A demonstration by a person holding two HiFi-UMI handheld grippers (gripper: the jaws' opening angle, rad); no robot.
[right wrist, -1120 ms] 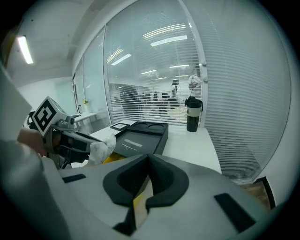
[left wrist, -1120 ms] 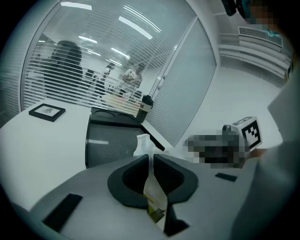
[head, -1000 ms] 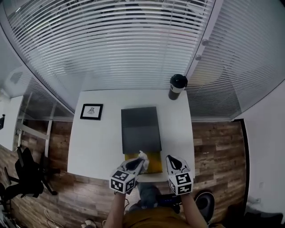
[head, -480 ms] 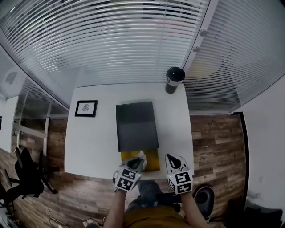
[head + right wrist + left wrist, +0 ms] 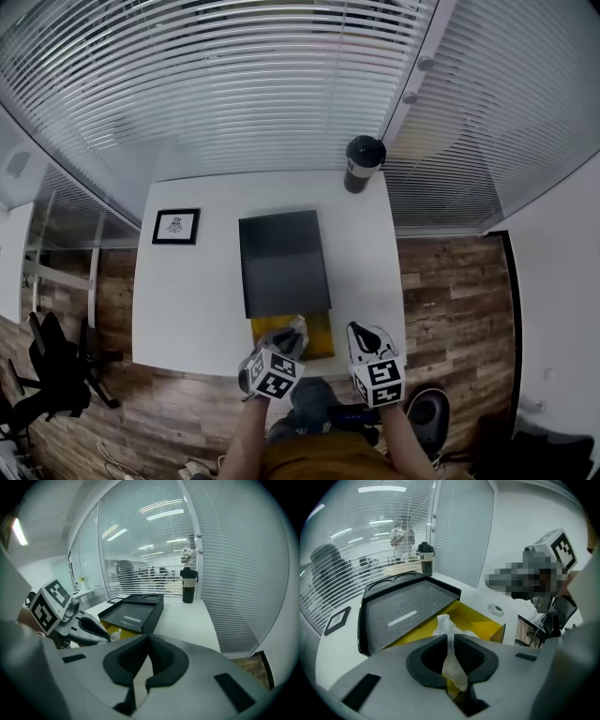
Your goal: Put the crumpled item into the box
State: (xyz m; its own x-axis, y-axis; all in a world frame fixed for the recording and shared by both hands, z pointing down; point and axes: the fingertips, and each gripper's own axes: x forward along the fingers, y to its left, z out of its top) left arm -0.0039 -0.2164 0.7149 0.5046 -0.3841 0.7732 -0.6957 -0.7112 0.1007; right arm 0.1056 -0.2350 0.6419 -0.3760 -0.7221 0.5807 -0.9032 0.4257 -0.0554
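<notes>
A crumpled white tissue (image 5: pixel 449 631) is pinched between the fingers of my left gripper (image 5: pixel 450 641), which is shut on it. In the head view this gripper (image 5: pixel 289 339) holds the tissue (image 5: pixel 297 329) just over the yellow open box (image 5: pixel 317 335) at the table's near edge. The box's black lid (image 5: pixel 281 261) stands open behind it, its grey inside facing up. My right gripper (image 5: pixel 362 335) hovers to the right of the box. In the right gripper view its jaws (image 5: pixel 147 638) are shut with nothing between them.
A black tumbler (image 5: pixel 362 161) stands at the far right corner of the white table (image 5: pixel 187 300). A small framed picture (image 5: pixel 175 226) lies at the left. Window blinds run behind the table. A black chair (image 5: pixel 54 367) stands on the wooden floor to the left.
My left gripper has sunk toward the yellow box and rolled, with the tissue still in it. The right gripper has stayed where it was.
</notes>
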